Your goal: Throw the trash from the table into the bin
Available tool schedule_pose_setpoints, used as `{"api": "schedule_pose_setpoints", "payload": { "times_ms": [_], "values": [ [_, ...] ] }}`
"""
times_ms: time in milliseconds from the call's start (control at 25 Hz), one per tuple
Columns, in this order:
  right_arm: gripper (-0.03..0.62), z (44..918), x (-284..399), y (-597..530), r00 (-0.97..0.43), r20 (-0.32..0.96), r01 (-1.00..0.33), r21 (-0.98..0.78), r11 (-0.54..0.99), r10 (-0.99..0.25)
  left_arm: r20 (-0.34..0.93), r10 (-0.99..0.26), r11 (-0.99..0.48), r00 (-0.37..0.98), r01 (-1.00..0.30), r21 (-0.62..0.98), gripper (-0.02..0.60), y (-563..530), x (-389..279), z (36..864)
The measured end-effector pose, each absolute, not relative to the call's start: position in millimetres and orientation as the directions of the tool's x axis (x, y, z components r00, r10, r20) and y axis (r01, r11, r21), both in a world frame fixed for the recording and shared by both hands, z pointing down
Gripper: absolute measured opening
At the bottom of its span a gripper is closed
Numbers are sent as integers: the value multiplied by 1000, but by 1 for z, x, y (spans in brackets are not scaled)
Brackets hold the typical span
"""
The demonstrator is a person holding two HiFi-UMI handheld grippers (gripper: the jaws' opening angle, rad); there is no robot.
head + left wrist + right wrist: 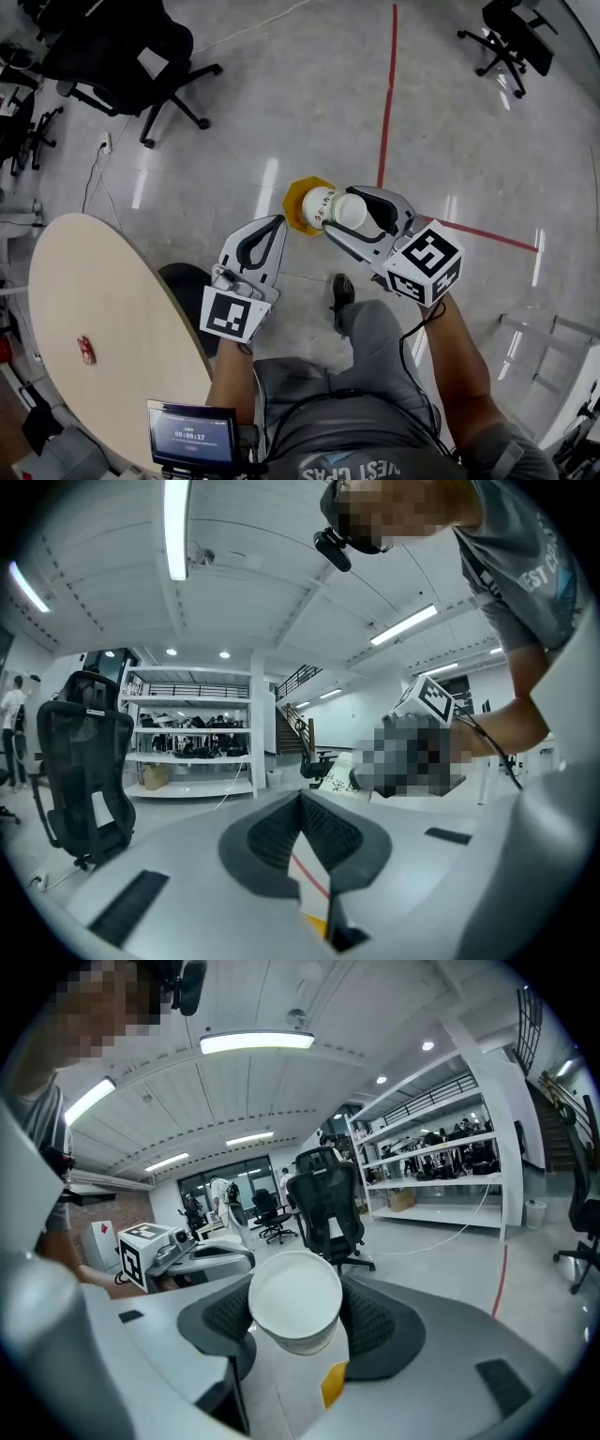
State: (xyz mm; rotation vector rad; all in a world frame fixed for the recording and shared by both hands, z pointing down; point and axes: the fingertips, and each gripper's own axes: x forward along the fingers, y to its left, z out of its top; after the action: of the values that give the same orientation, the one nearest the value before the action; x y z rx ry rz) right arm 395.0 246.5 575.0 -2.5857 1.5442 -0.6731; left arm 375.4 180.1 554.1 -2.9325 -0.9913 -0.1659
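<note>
My right gripper [345, 212] is shut on a white paper cup [330, 208], which lies on its side between the fingers. In the head view the cup hangs over a yellow bin [302, 200] on the floor. The right gripper view shows the cup's round end [295, 1299] between the dark pads, with a sliver of the yellow bin [333, 1384] below it. My left gripper [277, 223] is beside the bin, a little to its left. Its jaws meet at the tips with nothing held [302, 797]. A small red item [86, 350] lies on the round table [112, 309].
The round wooden table stands at the left of the person. Black office chairs [122, 56] stand at the back left and another chair [511, 42] at the back right. Red tape lines [387, 103] cross the grey floor. The person's shoe [342, 291] is just behind the bin.
</note>
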Motion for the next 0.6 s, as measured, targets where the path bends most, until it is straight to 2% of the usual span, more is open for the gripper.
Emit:
{"api": "schedule_pose_setpoints", "payload": {
  "times_ms": [600],
  "values": [
    [261, 748, 432, 227, 351, 437, -811, -301, -502, -828, 203, 576, -809, 792, 588, 5, 38, 167, 406, 711]
  ]
}}
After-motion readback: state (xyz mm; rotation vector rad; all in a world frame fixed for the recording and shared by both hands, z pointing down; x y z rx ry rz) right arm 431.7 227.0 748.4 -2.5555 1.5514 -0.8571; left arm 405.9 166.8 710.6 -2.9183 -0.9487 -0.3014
